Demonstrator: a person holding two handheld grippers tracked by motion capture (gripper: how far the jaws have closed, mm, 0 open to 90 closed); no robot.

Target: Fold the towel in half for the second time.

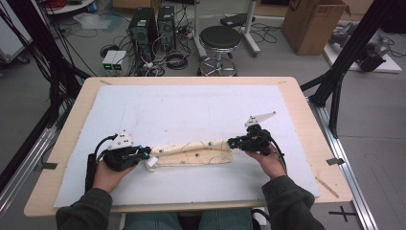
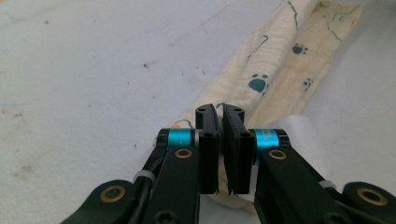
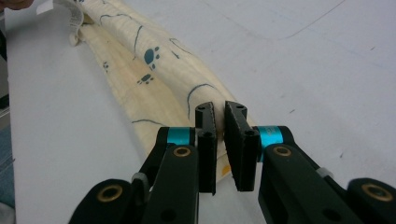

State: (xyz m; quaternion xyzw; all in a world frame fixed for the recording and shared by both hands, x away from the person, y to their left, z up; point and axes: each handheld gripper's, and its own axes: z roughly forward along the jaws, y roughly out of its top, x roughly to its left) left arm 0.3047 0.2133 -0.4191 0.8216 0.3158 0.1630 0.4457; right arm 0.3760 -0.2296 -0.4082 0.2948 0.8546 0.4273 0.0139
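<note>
Cloth: a cream rolled fabric strip (image 1: pixel 194 153) with blue paw prints and thin blue lines, stretched flat between the two claws.
Writing: a small white tag (image 1: pixel 151 162) at the cloth's end by the left claw; nothing on it can be read.
Left claw (image 1: pixel 146 152): jaws nearly closed, pinching the cloth's end.
Right claw (image 1: pixel 231 142): jaws nearly closed on the opposite end.
Surface: white mat (image 1: pixel 191 110) on a pale wooden table (image 1: pixel 306 110), bare beyond both claws.
Room: black round stool (image 1: pixel 219 38), black computer towers (image 1: pixel 153 26), brown cardboard box (image 1: pixel 311 24) far past the table.
</note>
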